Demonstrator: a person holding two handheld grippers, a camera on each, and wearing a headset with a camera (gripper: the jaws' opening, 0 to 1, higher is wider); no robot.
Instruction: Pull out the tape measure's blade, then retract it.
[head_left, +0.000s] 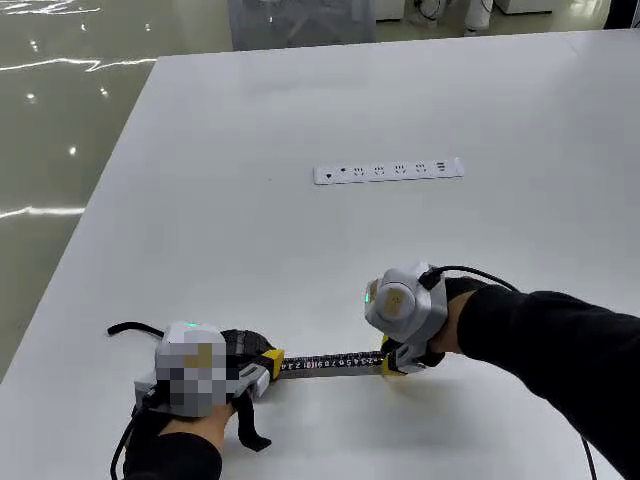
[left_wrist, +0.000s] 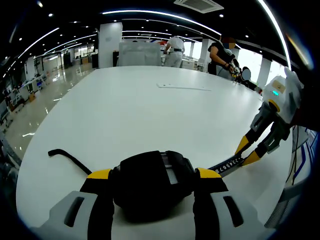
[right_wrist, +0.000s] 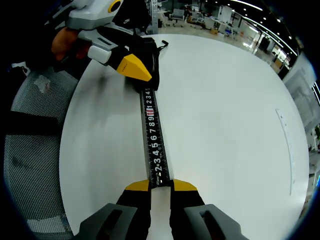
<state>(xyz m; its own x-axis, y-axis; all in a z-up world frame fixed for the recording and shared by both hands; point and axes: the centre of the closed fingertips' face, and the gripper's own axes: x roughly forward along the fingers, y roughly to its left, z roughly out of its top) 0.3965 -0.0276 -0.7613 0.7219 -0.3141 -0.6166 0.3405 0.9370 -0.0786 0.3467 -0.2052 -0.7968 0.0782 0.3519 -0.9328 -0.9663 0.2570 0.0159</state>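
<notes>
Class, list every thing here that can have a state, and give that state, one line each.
left gripper: shut on the tape measure case.
right gripper: shut on the blade, at its tip.
tape measure case: clamped between the left jaws.
blade: partly pulled out, numbers facing up.
strap: lying loose, not held.
power strip: lying flat, nothing plugged in.

A white workbench (head_left: 300, 120) stands on glossy grey-green floor (head_left: 60, 100) under long ceiling light strips (left_wrist: 150, 11).

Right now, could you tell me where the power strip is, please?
In the head view, the power strip lies on the table, beyond the right gripper and blade.
</notes>
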